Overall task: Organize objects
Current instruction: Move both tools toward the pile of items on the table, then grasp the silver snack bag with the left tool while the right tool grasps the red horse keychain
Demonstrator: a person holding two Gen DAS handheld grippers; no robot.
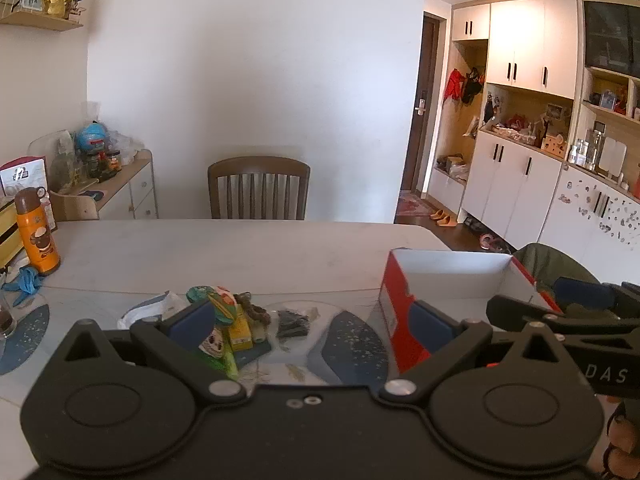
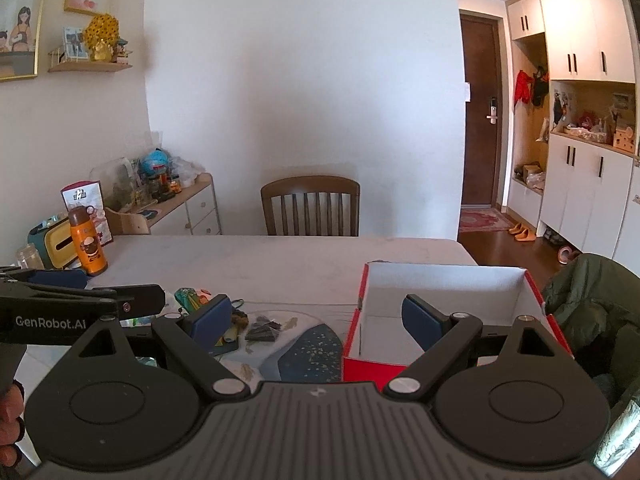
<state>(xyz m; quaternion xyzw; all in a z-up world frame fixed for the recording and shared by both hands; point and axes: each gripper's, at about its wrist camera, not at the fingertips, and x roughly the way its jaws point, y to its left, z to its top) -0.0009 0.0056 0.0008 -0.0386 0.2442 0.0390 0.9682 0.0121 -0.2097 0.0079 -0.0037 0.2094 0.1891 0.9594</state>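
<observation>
A pale marble-look dining table carried everything. At its right end stood an open red cardboard box with a white inside, nothing visible in it. On the blue-patterned clear mat left of the box lay a heap of small colourful snack packets, with a dark packet just beside them. The left gripper hung spread wide above the heap, gripping nothing. The right gripper was equally wide and unladen, one finger over the box.
</observation>
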